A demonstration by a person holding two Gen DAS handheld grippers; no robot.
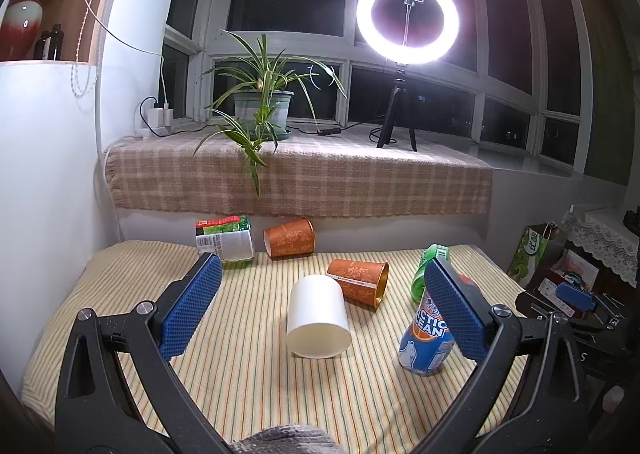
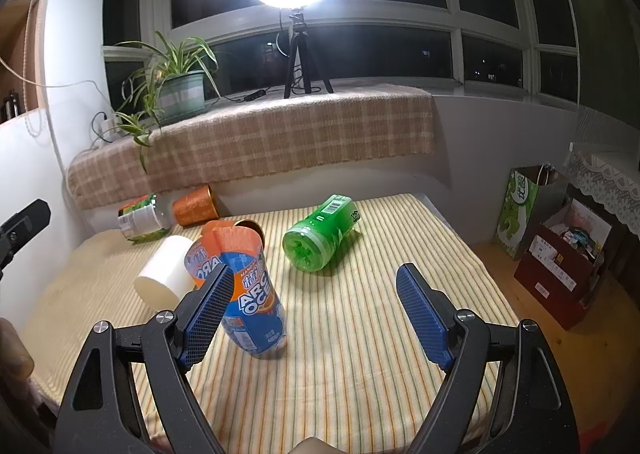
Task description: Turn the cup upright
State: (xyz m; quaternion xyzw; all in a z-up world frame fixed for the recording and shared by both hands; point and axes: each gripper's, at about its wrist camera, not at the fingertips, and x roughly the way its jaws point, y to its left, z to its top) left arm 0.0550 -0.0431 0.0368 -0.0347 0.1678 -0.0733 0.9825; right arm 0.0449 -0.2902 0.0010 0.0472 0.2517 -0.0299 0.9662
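A white cup (image 1: 319, 316) lies on its side in the middle of the striped table, its wide end toward me; it also shows in the right wrist view (image 2: 166, 269). An orange patterned cup (image 1: 359, 283) lies on its side just behind it, and a second orange cup (image 1: 289, 239) lies at the back. My left gripper (image 1: 320, 304) is open and empty, hovering with the white cup between its fingers' line of sight. My right gripper (image 2: 314, 308) is open and empty, near a blue Arctic Ocean can (image 2: 250, 294).
The blue can (image 1: 426, 338) stands at the right of the white cup. A green bottle (image 2: 320, 230) lies on its side behind it. A green-labelled carton (image 1: 224, 240) lies at the back left. Boxes and a paper bag (image 2: 520, 210) stand right of the table.
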